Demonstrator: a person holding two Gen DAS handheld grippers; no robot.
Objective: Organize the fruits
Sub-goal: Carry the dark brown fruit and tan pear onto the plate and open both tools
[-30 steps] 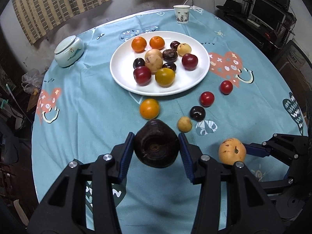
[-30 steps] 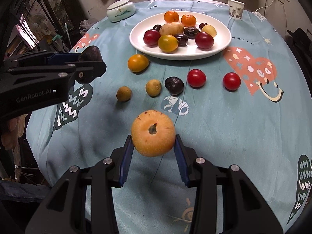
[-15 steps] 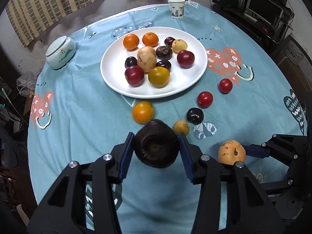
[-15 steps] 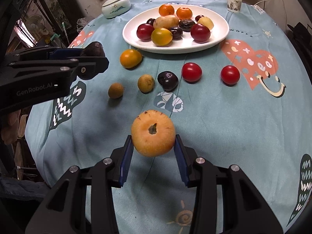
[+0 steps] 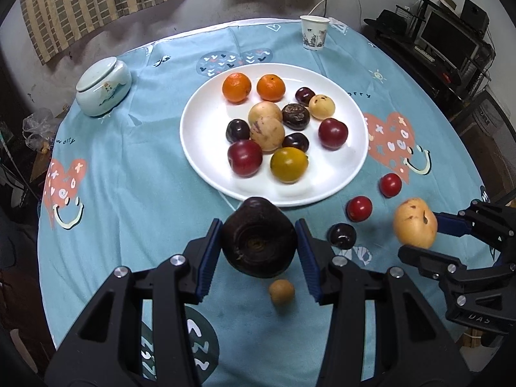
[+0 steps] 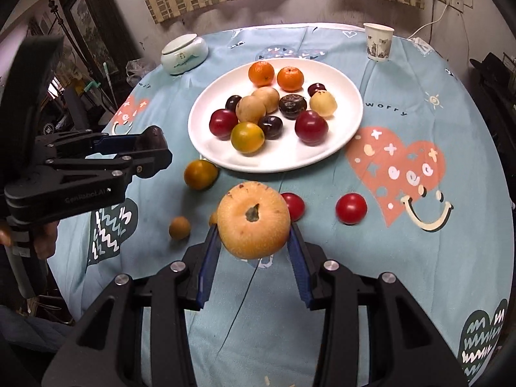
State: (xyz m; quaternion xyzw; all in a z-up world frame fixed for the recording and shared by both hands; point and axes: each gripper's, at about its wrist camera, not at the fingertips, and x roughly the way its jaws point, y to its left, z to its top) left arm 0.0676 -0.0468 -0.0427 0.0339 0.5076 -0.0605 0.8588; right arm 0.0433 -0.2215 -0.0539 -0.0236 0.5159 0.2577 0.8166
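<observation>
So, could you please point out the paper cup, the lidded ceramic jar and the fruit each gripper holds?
paper cup point(image 5: 314, 34), left wrist view, printed side.
lidded ceramic jar point(image 5: 103, 87), left wrist view, body.
dark fruit point(image 5: 258, 242), left wrist view, underside.
tan fruit point(image 6: 253, 221), right wrist view, underside.

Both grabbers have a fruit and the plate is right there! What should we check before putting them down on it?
1. Left gripper jaws tight on the dark fruit: ok.
2. Right gripper jaws tight on the yellow pear: ok.
3. Bare space on the white plate, near its front rim: ok.
4. Grippers apart from each other: ok.
5. Fruit already above the plate: not ok, both short of its rim.
6. Loose orange fruit by the rim, out of the way: cannot tell.
</observation>
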